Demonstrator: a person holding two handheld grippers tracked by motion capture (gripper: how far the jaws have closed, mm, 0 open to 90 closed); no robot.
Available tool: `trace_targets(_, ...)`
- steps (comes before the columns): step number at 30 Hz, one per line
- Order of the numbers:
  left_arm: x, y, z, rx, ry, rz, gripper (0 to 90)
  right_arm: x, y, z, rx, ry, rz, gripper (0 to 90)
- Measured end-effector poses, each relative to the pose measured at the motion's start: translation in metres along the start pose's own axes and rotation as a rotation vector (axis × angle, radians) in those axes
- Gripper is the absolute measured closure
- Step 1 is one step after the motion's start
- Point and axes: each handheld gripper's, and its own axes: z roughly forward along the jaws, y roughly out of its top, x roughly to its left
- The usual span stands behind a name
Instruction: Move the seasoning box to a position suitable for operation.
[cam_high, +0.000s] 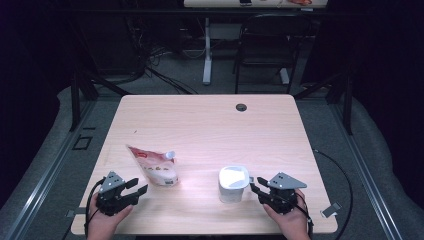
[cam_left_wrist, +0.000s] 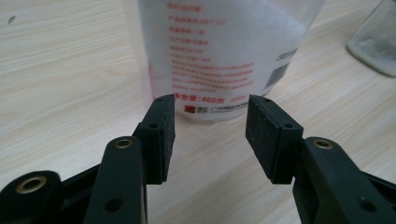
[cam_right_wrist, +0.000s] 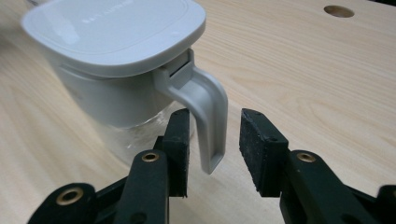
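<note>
Our right gripper (cam_right_wrist: 212, 140) stands wide, its jaws straddling the jug's handle (cam_right_wrist: 205, 112) without pressing it. Our left gripper (cam_left_wrist: 210, 126) gapes empty just before the pouch (cam_left_wrist: 219, 51).

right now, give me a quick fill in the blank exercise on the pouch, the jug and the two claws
1. The pouch lies on the table in front of the ____ claw.
2. The jug has a white ____ closed on top.
3. In the right gripper view, the jug's ____ hangs between the open pads of the right claw.
4. The left claw's pads stand ____ of the pouch, not touching it.

Missing words: left; lid; handle; short
</note>
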Motion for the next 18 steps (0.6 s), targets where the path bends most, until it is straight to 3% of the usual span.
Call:
trace_targets(5, -0.006, 0.002, 0.000, 0.005, -0.032, 0.002, 54.9, 0.001, 0.000, -0.012, -0.037, 0.009, 0.029, 66.8)
trace_targets(11, -0.017, 0.006, -0.003, -0.015, -0.067, -0.001, 59.6, -0.001, 0.002, -0.021, -0.064, -0.011, 0.039, 81.4)
trace_targets(15, -0.026, 0.007, -0.002, -0.010, -0.087, 0.020, 60.6, -0.003, 0.004, -0.026, -0.096, -0.029, 0.048, 89.9)
trace_targets(18, -0.031, 0.008, 0.000, -0.005, -0.094, 0.036, 61.0, -0.004, 0.007, -0.029, -0.126, -0.026, 0.074, 90.0)
